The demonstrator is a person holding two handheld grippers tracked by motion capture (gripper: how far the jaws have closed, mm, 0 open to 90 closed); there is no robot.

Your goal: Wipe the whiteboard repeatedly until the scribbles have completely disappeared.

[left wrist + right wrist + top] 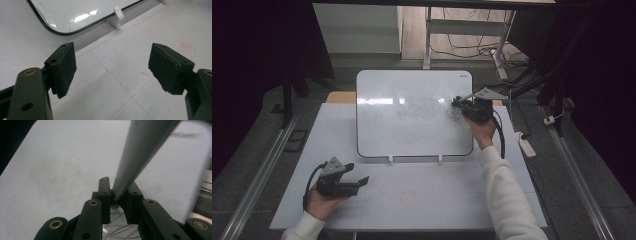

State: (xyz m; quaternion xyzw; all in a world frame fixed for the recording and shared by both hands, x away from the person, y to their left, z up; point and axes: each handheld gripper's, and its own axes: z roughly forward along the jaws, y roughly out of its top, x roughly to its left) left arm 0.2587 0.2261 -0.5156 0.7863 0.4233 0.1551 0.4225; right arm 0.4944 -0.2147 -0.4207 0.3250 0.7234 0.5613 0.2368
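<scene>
The white counter (422,200) lies under the left fingers (361,180) and runs on past them to the right; thin seam lines cross it. A faint red square mark (408,196) sits on it just right of those fingers, with a short red dash (145,73) between them and the mark. To the right of the right fingers (458,102), down on the grey floor (262,125), lies a white power strip (526,145), and beyond it a small white plug (550,120). Well beyond those fingers, cables (467,50) trail around the legs of a white desk frame (428,40). Metal rails (257,175) run along the floor at both sides.
</scene>
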